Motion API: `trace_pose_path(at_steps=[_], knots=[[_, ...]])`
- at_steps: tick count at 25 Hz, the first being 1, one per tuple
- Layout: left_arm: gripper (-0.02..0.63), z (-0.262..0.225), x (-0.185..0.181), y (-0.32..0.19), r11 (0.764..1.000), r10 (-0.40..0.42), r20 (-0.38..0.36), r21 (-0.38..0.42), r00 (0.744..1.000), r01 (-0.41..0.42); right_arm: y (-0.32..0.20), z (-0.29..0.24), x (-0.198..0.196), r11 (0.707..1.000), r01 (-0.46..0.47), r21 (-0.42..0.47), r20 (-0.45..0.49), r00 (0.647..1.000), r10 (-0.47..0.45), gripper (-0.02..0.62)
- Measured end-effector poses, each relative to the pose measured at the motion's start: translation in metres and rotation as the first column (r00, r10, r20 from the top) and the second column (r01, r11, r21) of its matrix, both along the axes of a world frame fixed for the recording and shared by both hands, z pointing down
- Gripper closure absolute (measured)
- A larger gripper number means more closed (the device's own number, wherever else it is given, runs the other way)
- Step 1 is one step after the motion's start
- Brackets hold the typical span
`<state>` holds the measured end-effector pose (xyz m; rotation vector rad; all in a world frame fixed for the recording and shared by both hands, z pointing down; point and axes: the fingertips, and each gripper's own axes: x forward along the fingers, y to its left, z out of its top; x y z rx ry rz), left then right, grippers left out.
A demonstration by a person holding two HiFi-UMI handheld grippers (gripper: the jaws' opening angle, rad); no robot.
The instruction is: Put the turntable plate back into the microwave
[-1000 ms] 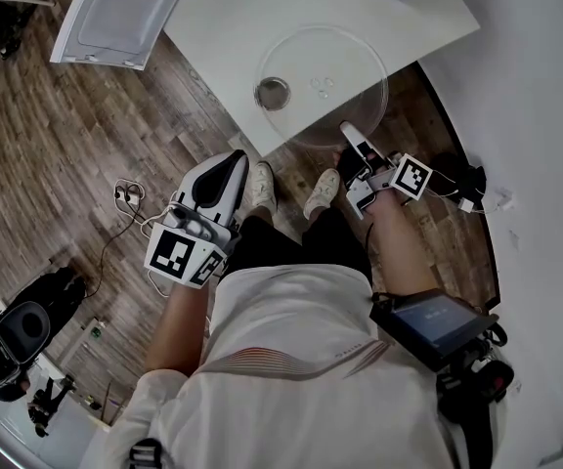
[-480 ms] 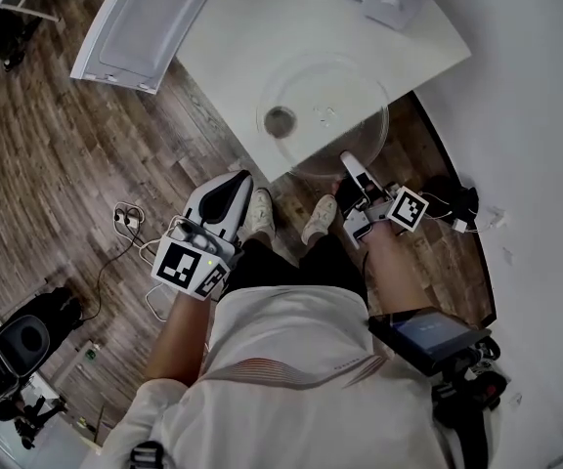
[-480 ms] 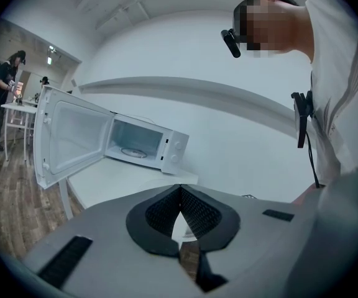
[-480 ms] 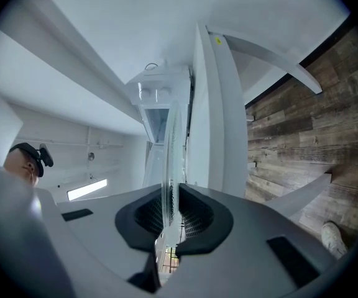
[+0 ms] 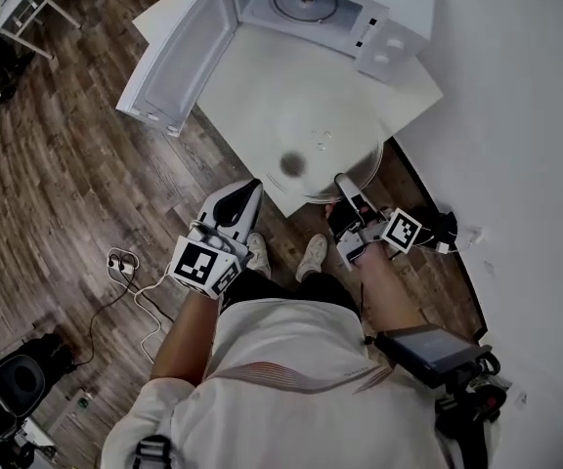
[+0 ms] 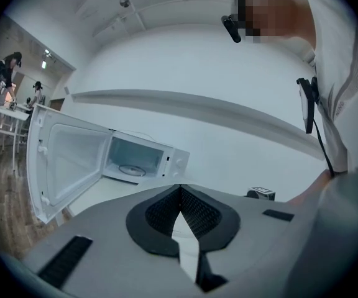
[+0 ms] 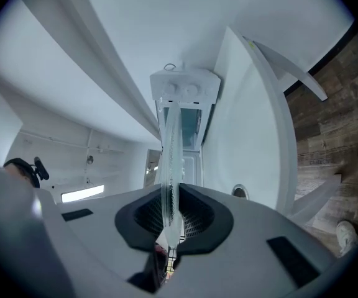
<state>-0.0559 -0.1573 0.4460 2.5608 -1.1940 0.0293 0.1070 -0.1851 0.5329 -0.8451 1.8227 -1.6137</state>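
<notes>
1. While pinching the turntable plate (image 5: 325,149) by its near rim, holds it roughly level just above the front corner of the bench (image 5: 252,76), clear of the surface it lay on a second ago.
2. Clamped thin on that glass rim: right gripper (image 5: 343,186), jaws nearly together with the plate edge-on between the pads.
3. Pressed together on nothing: left gripper (image 5: 250,189), raised near the plate's left edge and seemingly not touching it.
4. Well beyond, at the bench's far end: microwave (image 5: 379,13), door (image 5: 179,52) swung wide, roller ring (image 5: 303,1) bare on the cavity floor.
5. Reads as pickup done and carry just begun. Next calls for crossing the bench, clearing the doorway and settling the plate centred on the ring. Worth guarding against sag or slip, given a one-sided hold on smooth glass.
</notes>
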Motion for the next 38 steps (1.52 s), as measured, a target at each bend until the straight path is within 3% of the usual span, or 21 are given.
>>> trace_pose_path(at_steps=[8,15,26,38], knots=[[0.595,-0.028,-0.041,-0.022,0.997,0.035,-0.006,0.069,0.999,-0.034,-0.023,-0.028,-0.031,0.993,-0.116,-0.031,0.007,0.993,0.117,0.568],[0.595,-0.035,-0.059,-0.045,0.996,0.021,-0.016,0.088,1.000,-0.020,-0.072,-0.030,-0.051,0.991,-0.130,-0.021,0.005,0.991,0.130,0.568],[0.595,-0.017,-0.061,-0.105,0.995,-0.088,-0.001,0.054,0.996,0.088,-0.191,-0.001,-0.063,0.993,-0.112,-0.034,0.015,0.994,0.112,0.568],[0.595,-0.003,-0.066,-0.138,0.989,-0.151,0.021,0.011,0.988,0.151,-0.283,0.020,-0.071,0.983,-0.175,-0.054,0.019,0.984,0.176,0.568]])
